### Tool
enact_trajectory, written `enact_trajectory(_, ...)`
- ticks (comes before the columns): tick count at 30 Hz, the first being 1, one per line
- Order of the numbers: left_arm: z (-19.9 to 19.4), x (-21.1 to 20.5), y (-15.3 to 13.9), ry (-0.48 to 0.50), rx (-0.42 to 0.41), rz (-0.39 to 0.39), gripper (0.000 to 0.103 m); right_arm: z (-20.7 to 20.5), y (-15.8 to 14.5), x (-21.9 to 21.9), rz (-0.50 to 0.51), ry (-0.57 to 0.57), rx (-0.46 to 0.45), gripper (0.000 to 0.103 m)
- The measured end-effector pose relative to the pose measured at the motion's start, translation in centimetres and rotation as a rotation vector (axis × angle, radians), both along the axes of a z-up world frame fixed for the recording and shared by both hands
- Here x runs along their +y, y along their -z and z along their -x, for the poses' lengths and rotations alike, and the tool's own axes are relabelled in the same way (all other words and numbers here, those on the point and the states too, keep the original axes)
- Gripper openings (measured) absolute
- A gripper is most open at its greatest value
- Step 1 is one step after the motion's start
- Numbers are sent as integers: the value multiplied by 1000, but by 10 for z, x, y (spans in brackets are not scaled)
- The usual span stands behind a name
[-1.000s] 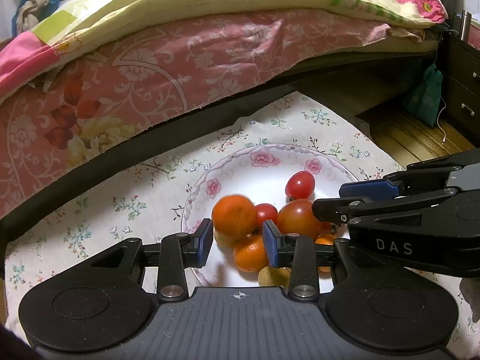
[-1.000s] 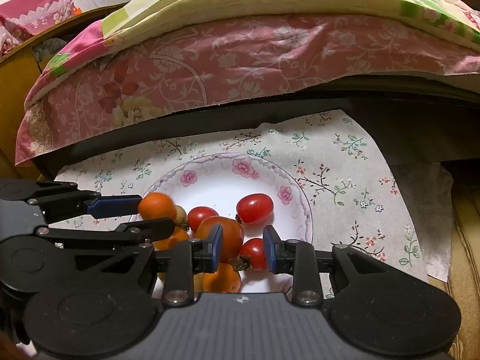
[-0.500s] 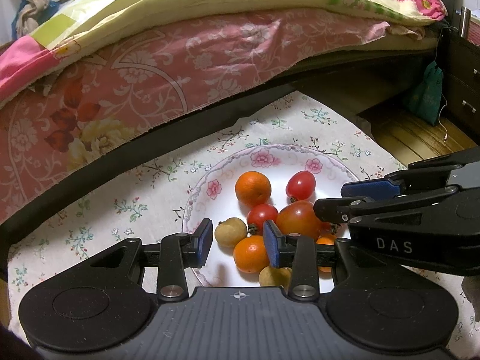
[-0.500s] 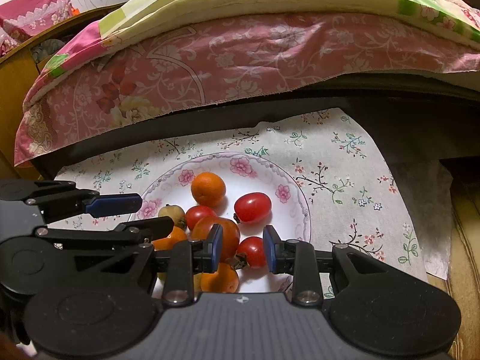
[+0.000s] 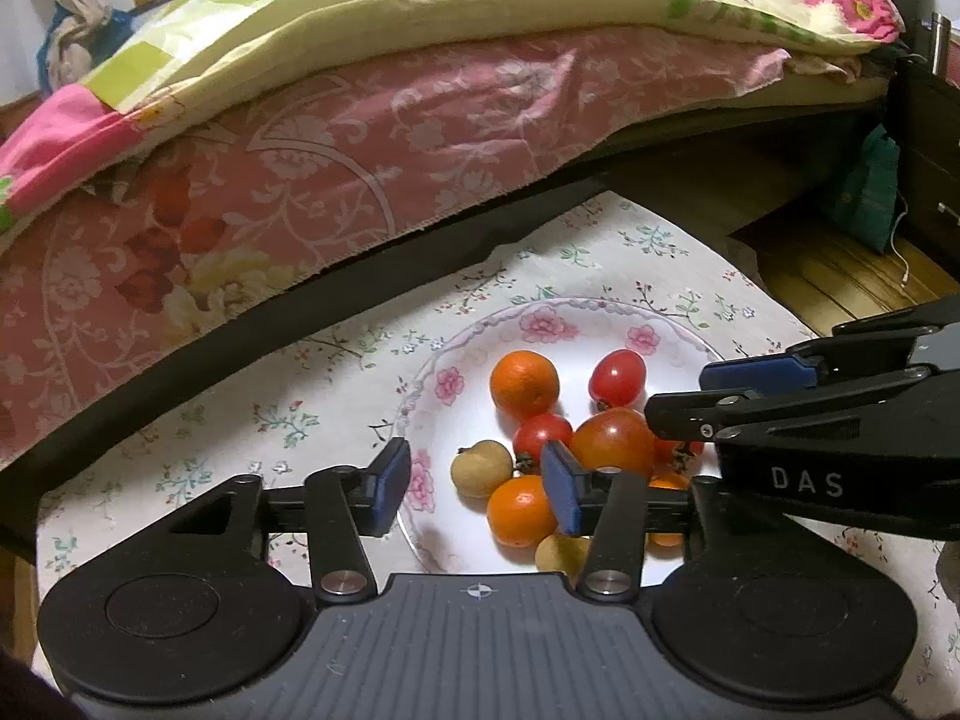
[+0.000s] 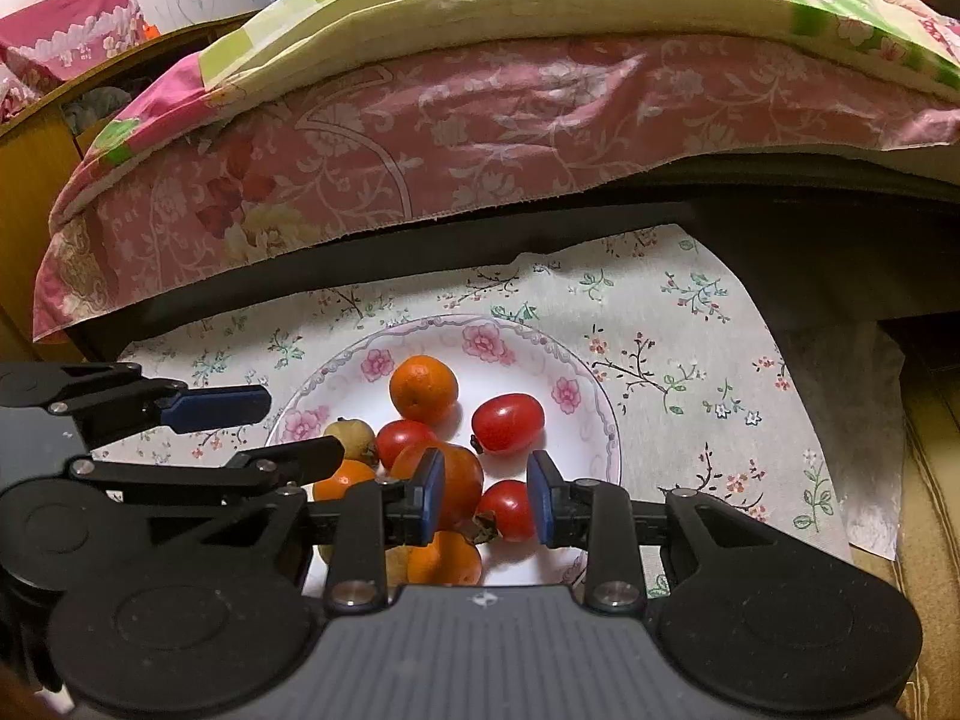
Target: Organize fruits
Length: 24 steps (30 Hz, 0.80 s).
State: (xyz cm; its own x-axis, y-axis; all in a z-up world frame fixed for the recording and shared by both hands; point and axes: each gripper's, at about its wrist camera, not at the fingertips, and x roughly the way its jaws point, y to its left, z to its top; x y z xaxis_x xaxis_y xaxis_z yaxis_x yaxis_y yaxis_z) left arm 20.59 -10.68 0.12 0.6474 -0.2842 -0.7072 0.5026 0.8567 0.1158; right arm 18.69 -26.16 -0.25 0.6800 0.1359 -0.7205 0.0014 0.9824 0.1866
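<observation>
Fruits are being gathered on the floral plate, which is resting on a flowered cloth in front of a bed. An orange is lying toward the far side of the plate, apart from the near cluster, with an oval red tomato to its right. The left gripper is being held over the near left rim; its jaws have just been opening and are now spread, with nothing pinched between them, though a pale round fruit and a second orange are showing through the gap. The right gripper is being held nearly closed over the near side of the plate; a small red tomato is being seen between its pads, but whether it is being pinched cannot be told.

As a judgement, the task is looking mostly done: every fruit in view is already lying on the plate, and none is being shown loose on the cloth.

Bare cloth to the right of the plate is being shown by the right wrist view only. A wooden floor and a green bag at far right are being shown by the left wrist view alone.
</observation>
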Motion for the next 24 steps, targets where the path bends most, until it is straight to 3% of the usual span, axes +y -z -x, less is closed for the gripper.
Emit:
enact_trajectory(19,13,10,-7,-114,-43,-18,85,8,-7,1,-8,14,-12,35)
enact_trajectory(24,13,11,-7,-124,-37,-10,86,10,-8,1,-7,15,-16,35)
